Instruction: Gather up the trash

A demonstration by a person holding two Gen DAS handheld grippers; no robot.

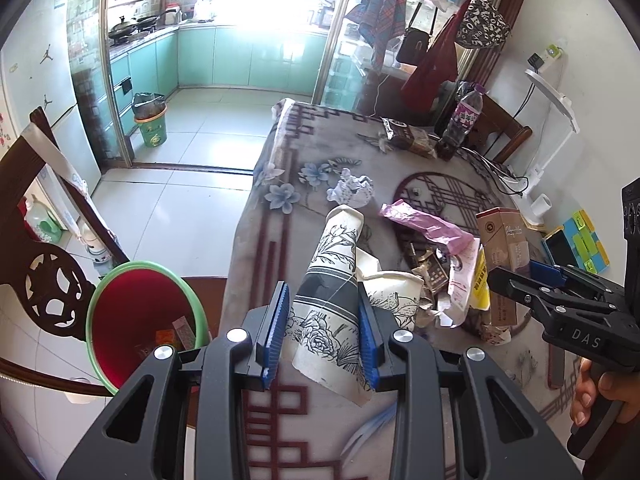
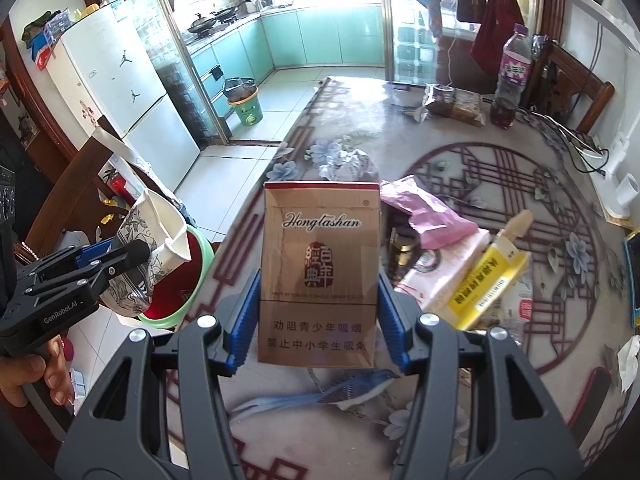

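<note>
My left gripper is shut on a crushed paper cup with black flower prints, held above the table's front-left corner. It also shows in the right wrist view beside the red bin. My right gripper is shut on a brown cigarette pack, held upright above the table; the pack shows in the left wrist view. A red bin with a green rim stands on a chair left of the table. A trash pile lies on the table: a pink wrapper, a second paper cup, a yellow box.
A crumpled paper ball lies further back on the patterned table. A snack bag and a purple-labelled bottle stand at the far edge. A white lamp base and cables are at the right. A wooden chair back is at the left.
</note>
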